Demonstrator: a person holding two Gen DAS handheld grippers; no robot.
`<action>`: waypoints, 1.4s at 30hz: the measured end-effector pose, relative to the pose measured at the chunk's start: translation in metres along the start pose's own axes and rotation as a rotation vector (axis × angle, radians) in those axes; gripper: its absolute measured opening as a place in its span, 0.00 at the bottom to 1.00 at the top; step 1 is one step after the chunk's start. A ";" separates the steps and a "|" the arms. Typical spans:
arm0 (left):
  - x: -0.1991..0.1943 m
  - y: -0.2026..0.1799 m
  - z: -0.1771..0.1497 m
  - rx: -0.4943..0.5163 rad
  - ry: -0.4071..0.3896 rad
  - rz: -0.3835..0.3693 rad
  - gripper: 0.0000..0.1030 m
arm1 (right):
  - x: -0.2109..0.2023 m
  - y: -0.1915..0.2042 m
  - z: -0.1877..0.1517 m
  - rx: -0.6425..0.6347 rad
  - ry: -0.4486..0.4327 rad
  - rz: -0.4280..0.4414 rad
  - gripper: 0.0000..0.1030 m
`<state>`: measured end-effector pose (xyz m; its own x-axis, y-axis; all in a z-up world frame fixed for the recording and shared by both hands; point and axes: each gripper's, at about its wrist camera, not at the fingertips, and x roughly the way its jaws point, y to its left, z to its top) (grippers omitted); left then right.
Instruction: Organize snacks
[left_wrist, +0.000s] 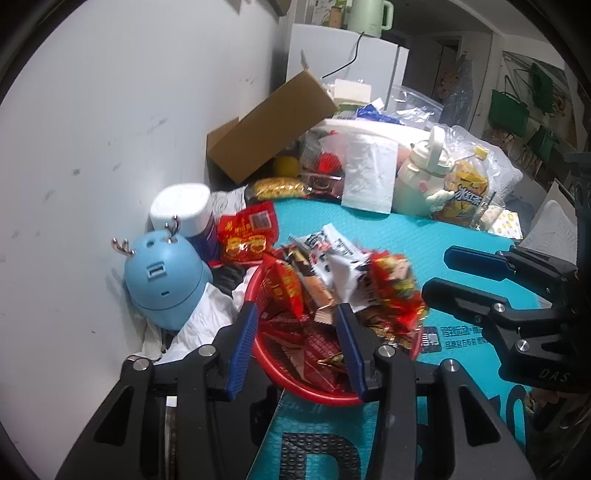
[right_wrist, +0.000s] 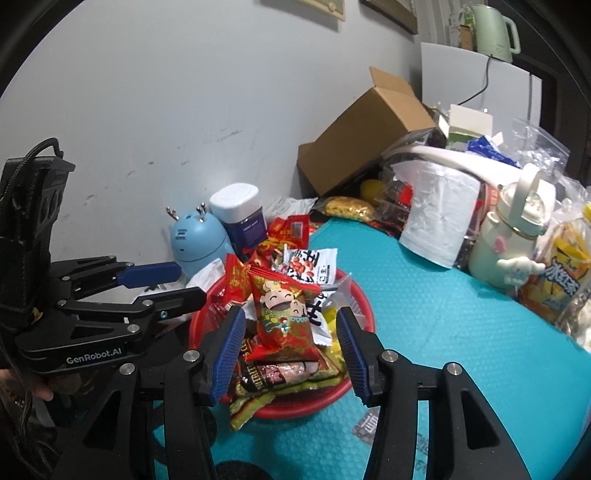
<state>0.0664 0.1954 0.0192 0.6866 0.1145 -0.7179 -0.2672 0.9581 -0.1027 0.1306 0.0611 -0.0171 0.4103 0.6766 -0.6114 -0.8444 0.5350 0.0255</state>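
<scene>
"GenRobot.AI" in white on the left hand-held gripper (right_wrist: 192, 282) body. "DAS" on the right hand-held gripper (left_wrist: 434, 273) body. Chinese characters on yellow drink bottle (right_wrist: 561, 284).

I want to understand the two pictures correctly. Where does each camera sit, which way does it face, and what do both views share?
Left wrist: sits on the left gripper, facing down over the red basket of snacks toward the wall; its own blue-padded fingers show, and the right gripper enters from the right.
Right wrist: sits on the right gripper, facing the same basket; its own fingers show, with the left gripper at left.
Shared: basket, blue deer-shaped gadget, cardboard box, teal mat.
</scene>
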 end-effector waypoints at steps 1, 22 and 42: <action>-0.005 -0.003 0.001 0.008 -0.010 0.002 0.42 | -0.005 0.000 0.000 0.003 -0.009 -0.002 0.49; -0.102 -0.059 -0.013 0.104 -0.188 0.018 0.56 | -0.128 0.028 -0.024 -0.002 -0.215 -0.097 0.50; -0.136 -0.095 -0.072 0.124 -0.211 0.008 0.67 | -0.178 0.038 -0.095 0.082 -0.257 -0.183 0.74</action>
<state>-0.0504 0.0696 0.0767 0.8146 0.1616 -0.5571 -0.1968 0.9804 -0.0033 -0.0069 -0.0870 0.0176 0.6352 0.6650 -0.3928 -0.7220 0.6919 0.0037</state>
